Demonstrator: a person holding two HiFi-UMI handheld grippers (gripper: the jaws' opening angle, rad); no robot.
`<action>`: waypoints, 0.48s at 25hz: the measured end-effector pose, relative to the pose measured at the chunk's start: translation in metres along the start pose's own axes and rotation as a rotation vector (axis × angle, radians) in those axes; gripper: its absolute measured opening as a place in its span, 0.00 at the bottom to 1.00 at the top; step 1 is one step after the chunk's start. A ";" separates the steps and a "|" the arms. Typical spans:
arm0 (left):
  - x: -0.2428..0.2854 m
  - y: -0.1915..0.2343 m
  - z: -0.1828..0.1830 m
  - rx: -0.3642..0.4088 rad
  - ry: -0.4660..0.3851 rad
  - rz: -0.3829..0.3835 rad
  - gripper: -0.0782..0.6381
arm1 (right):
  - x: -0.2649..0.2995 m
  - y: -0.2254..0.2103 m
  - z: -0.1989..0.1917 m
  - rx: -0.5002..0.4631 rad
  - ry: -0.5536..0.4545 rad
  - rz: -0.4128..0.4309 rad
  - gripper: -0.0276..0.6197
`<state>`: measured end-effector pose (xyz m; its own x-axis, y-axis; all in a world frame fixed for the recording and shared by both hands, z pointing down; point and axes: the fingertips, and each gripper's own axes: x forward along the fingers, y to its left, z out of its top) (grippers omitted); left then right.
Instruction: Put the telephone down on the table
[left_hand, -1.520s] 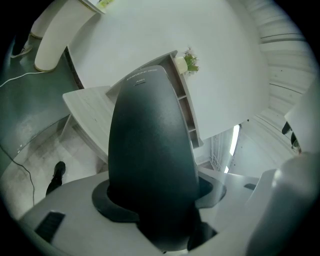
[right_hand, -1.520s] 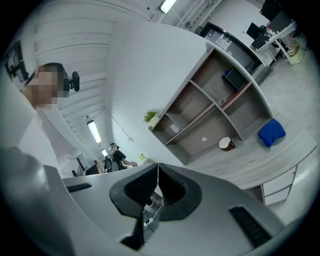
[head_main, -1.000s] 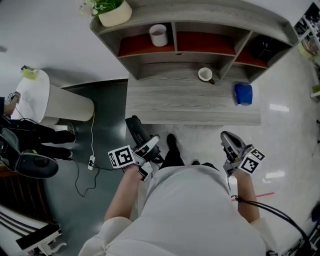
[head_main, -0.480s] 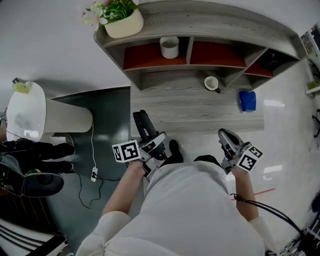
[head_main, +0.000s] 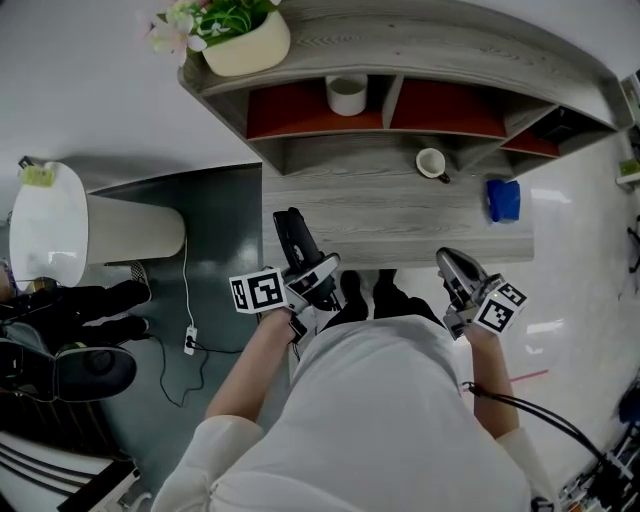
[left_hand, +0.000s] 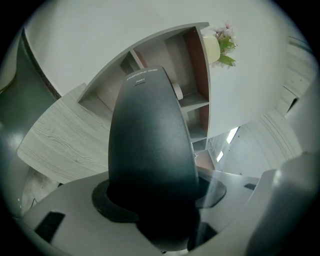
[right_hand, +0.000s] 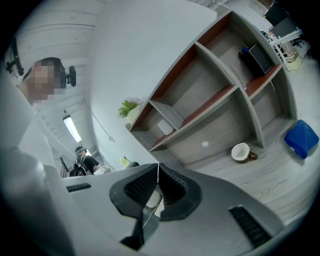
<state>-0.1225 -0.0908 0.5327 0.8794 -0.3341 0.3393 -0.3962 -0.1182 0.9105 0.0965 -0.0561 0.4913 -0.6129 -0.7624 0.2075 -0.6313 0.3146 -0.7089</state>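
Note:
A black telephone handset (head_main: 293, 235) stands up from my left gripper (head_main: 312, 278), which is shut on its lower end. In the left gripper view the telephone (left_hand: 150, 135) fills the middle, its top pointing at the shelf unit, with the left gripper (left_hand: 155, 202) clamped around its base. It hangs over the near left edge of the grey wooden table (head_main: 400, 215). My right gripper (head_main: 455, 272) is held in front of the table's near right edge; its pads (right_hand: 172, 187) meet with nothing between them.
On the table lie a white cup (head_main: 432, 162) and a blue object (head_main: 504, 199). The shelf behind holds a white mug (head_main: 347, 95) and a flower pot (head_main: 245, 40) on top. A white round stand (head_main: 60, 225) and a cable (head_main: 186, 300) are at the left.
Both grippers have come closer to the table's near edge. The left gripper has carried the telephone forward and slightly right, still shut on it.

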 end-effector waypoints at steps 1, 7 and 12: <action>0.005 -0.001 0.002 -0.003 -0.004 -0.001 0.52 | 0.004 -0.005 0.002 -0.004 0.008 0.006 0.07; 0.034 -0.011 0.011 -0.018 -0.043 0.016 0.52 | 0.026 -0.028 0.017 -0.024 0.069 0.066 0.07; 0.054 0.001 0.021 -0.019 -0.075 0.079 0.52 | 0.032 -0.041 0.039 -0.045 0.102 0.123 0.07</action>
<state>-0.0806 -0.1289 0.5466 0.8230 -0.4106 0.3926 -0.4583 -0.0715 0.8859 0.1212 -0.1159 0.5004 -0.7304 -0.6560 0.1902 -0.5678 0.4284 -0.7029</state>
